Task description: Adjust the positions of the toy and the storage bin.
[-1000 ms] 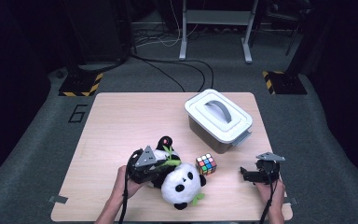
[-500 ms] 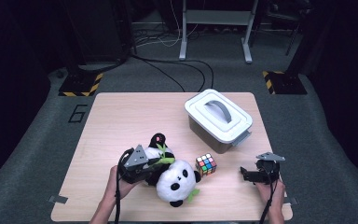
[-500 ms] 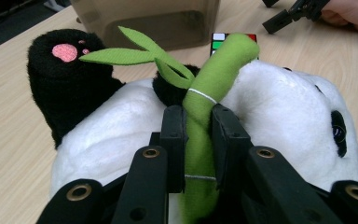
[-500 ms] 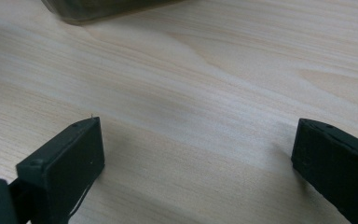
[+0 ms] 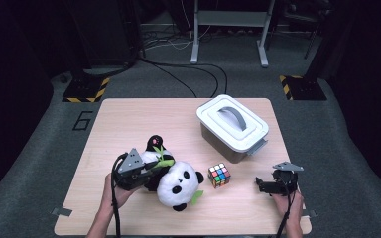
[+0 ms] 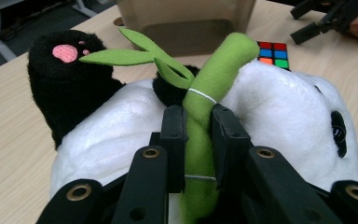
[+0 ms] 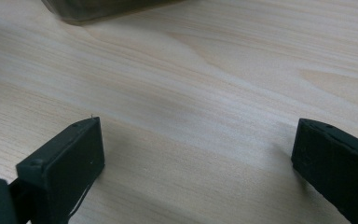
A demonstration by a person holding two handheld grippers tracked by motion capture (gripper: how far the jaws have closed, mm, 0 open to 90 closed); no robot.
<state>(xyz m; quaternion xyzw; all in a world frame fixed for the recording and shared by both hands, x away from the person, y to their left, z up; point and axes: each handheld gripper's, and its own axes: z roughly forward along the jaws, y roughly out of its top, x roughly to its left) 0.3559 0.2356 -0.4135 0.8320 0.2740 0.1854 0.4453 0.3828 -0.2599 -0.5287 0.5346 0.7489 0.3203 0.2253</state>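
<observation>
A black-and-white panda plush (image 5: 178, 183) lies at the front middle of the wooden table (image 5: 129, 119). It carries a green bamboo stalk (image 6: 214, 79) with leaves. My left gripper (image 5: 151, 168) comes at it from the left. In the left gripper view my left gripper (image 6: 198, 116) is shut on the bamboo stalk, with the white body of the panda plush (image 6: 279, 107) behind it. At the front right my right gripper (image 5: 260, 186) rests low over the table, pointing left. In the right gripper view my right gripper (image 7: 196, 144) stands open with bare wood between its fingers.
A colourful puzzle cube (image 5: 219, 175) sits between the panda and my right gripper. Behind it at the right stands a grey box with a white handled lid (image 5: 232, 126). The table's left and far parts are bare wood. Cables and stands lie on the floor beyond.
My left gripper has moved left and a little away from the front edge, pulling the panda plush with it by the bamboo. My right gripper has kept still.
</observation>
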